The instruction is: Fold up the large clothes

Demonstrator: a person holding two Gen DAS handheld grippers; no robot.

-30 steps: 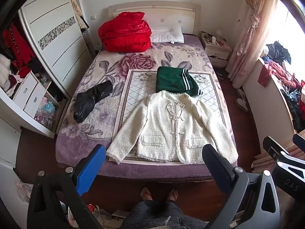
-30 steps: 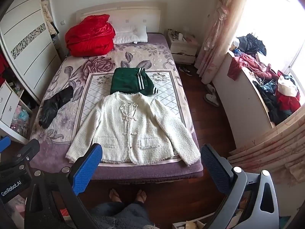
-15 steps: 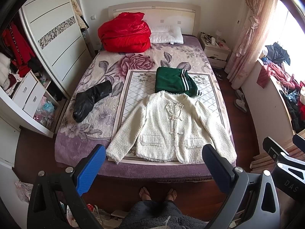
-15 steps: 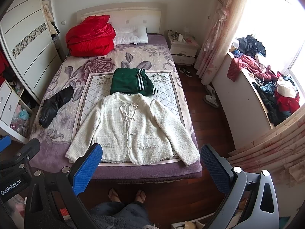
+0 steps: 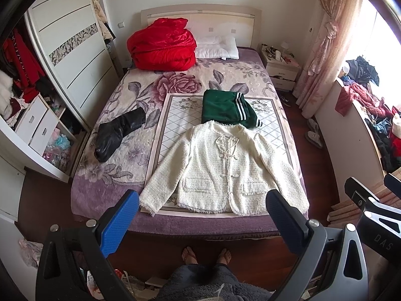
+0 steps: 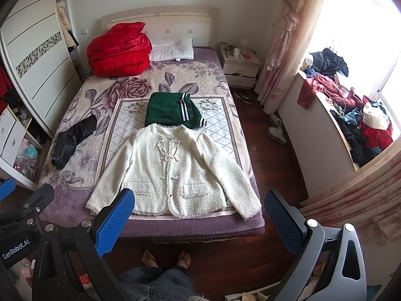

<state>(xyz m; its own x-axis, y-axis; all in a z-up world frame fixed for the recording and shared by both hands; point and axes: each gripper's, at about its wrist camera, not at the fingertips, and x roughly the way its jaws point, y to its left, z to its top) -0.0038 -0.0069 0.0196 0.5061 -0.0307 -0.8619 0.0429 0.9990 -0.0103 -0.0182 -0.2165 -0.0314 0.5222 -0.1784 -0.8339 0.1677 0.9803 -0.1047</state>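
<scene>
On the bed: our cream jacket lies flat, unfolded.
Behind jacket: folded green garment.
Left gripper: spread apart, empty.
Right gripper: spread apart, empty.

"GenRobot.AI" is printed on the left gripper; "DAS" can be made out on the right gripper.

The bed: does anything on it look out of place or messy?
The black garment lies crumpled on the bed's left side, off the mat. The white jacket lies flat, and the green garment is folded.
</scene>
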